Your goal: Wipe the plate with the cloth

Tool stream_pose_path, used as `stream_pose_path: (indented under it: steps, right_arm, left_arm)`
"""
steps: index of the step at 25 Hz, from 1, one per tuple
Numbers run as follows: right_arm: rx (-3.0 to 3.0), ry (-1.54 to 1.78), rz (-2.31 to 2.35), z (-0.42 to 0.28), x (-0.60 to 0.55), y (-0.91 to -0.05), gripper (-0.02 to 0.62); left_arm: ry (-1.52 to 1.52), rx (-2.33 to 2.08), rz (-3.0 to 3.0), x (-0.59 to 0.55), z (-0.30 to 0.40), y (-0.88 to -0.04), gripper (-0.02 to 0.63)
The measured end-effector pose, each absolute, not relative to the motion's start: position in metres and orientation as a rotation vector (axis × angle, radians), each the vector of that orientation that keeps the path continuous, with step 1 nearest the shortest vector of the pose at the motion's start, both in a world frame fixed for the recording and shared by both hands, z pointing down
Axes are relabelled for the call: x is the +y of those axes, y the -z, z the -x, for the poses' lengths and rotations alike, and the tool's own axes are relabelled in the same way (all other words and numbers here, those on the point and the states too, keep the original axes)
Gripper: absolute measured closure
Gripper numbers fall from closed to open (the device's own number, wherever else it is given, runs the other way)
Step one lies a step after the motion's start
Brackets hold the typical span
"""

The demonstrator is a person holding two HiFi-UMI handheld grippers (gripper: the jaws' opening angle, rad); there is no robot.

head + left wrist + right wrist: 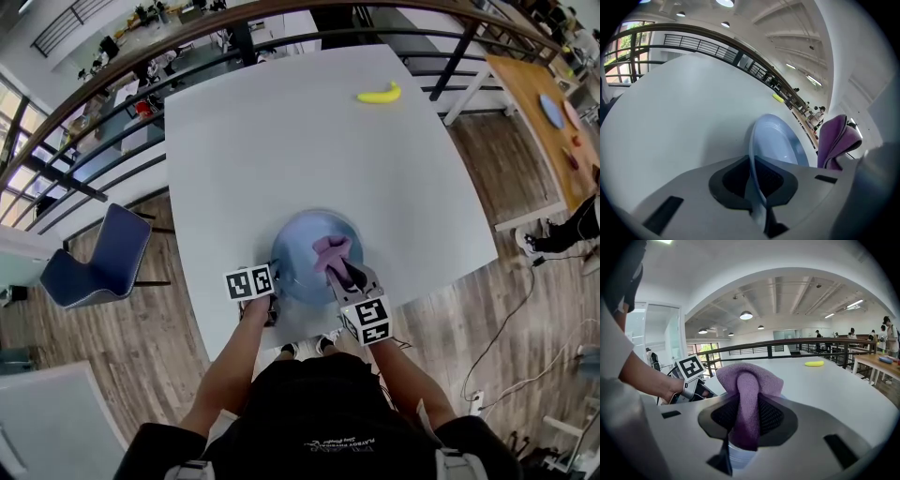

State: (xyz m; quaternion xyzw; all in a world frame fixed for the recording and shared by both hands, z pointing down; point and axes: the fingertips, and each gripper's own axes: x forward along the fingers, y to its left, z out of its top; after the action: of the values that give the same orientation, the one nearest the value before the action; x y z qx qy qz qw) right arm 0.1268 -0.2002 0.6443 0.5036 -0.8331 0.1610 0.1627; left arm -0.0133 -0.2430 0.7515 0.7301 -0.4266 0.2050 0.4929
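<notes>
Head view: a blue plate (300,246) sits near the near edge of the white tabletop (309,141). The left gripper (274,278) is at the plate's left rim, and the right gripper (345,272) holds a purple cloth (332,251) over the plate's right half. A banana (379,94) lies well apart at the far side, and a blue chair (98,258) stands on the floor to the left.

Left gripper view: only here is the grip plain. The jaws stand narrow, pinched on the plate's thin rim, which runs edge-on between the pads. The cloth hangs at the right.

Right gripper view: the jaws clamp a fold of the cloth, which bulges above them. The person's hand (670,390) on the left gripper shows beyond it, at the left.
</notes>
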Motion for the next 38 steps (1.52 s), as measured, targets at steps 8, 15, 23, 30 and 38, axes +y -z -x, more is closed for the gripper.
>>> stream_pose_path:
  steps: [8, 15, 23, 30, 38]
  right_arm:
    - [-2.360, -0.448, -1.456, -0.129, -0.194, -0.641, 0.489]
    - [-2.371, -0.394, -1.448, -0.123, -0.195, -0.626, 0.489]
    - [-2.384, -0.317, -1.432, -0.115, -0.196, -0.605, 0.489]
    - [-2.403, -0.217, -1.422, -0.097, -0.206, -0.566, 0.489]
    - [-2.468, -0.164, -1.337, -0.059, -0.207, -0.532, 0.489]
  left_arm:
    - [-0.416, -1.037, -1.776, -0.244, 0.017, -0.739, 0.580]
    - [-0.342, -1.037, -1.768, -0.242, 0.023, -0.725, 0.580]
    - [-0.202, -1.044, -1.789, -0.241, 0.026, -0.690, 0.580]
    - [-0.110, -1.050, -1.847, -0.248, 0.029, -0.648, 0.578]
    - [-0.047, -1.085, -1.912, -0.248, 0.044, -0.613, 0.578]
